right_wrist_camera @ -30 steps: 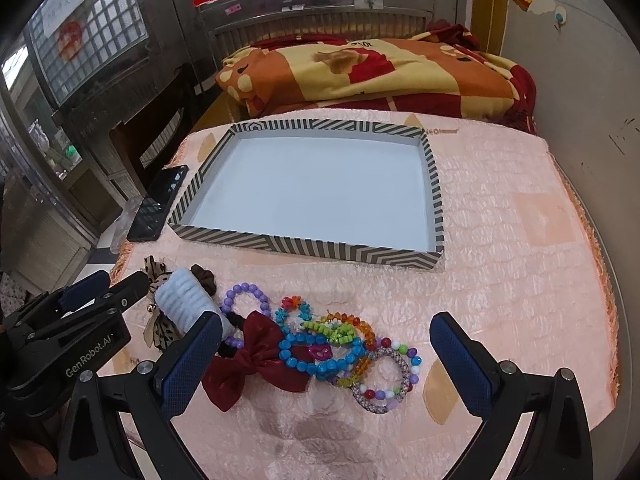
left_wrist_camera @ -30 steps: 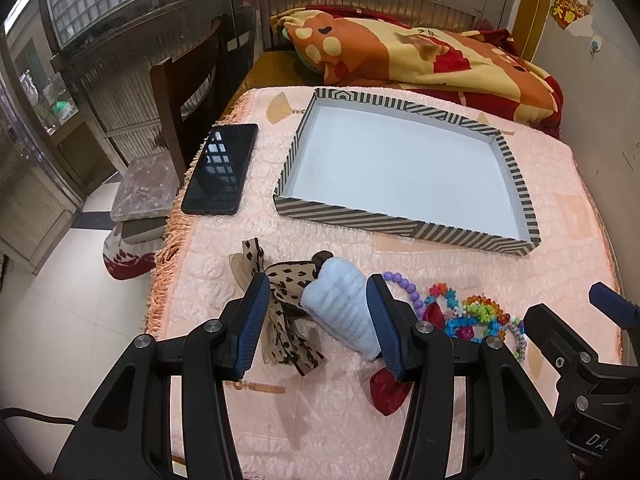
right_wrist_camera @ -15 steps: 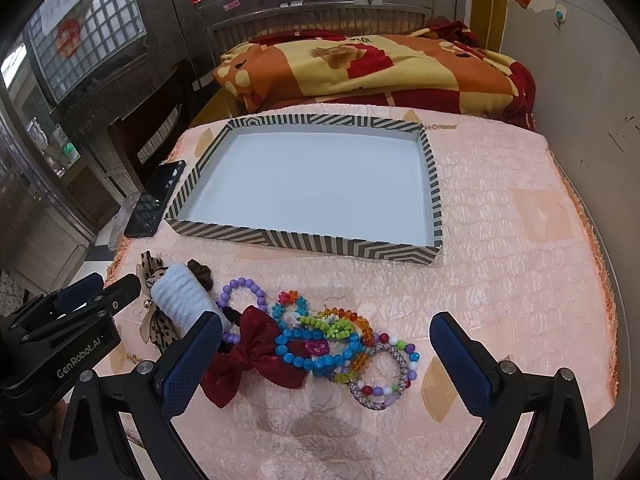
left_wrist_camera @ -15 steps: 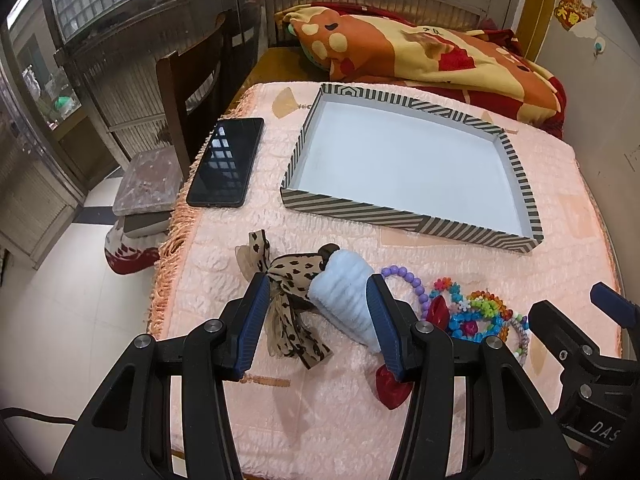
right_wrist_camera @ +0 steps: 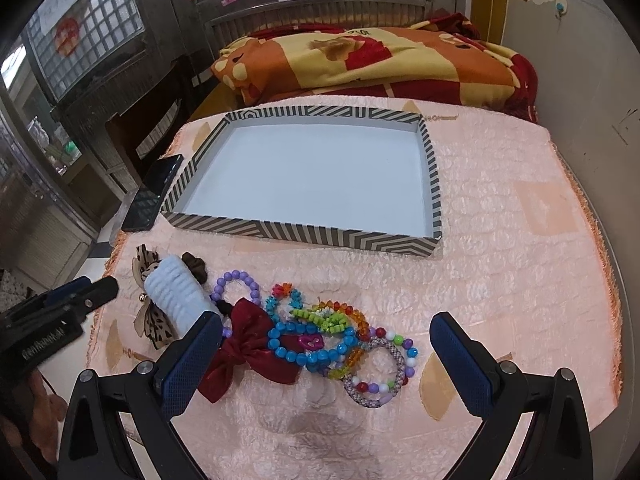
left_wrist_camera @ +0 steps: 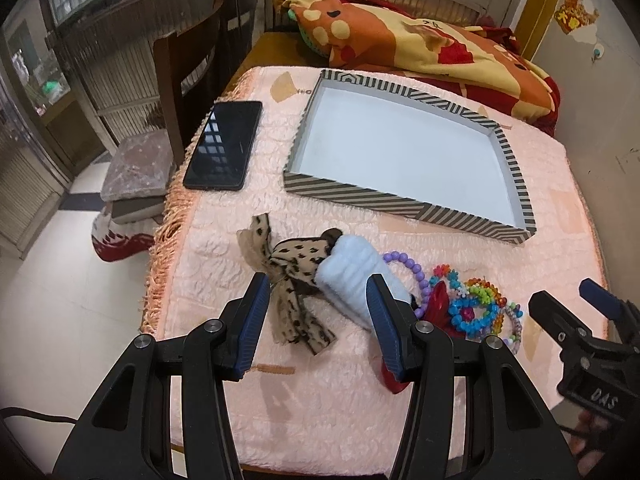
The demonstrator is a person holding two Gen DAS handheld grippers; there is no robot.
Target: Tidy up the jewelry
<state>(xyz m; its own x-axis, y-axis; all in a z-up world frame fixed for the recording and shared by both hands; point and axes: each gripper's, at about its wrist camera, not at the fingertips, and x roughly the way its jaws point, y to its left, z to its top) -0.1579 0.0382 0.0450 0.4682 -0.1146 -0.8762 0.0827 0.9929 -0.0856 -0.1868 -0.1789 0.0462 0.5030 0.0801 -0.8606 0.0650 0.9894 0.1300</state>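
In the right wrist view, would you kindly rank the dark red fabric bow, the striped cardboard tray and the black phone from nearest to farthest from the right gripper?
1. Dark red fabric bow: beside the left finger of the right gripper.
2. Striped cardboard tray: mid-table, straight ahead.
3. Black phone: left table edge, beyond the tray's near corner.

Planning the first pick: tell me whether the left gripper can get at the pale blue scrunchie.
Probably yes: the left gripper has its jaws open, the pale blue scrunchie lies just ahead uncovered, though the leopard bow touches it.
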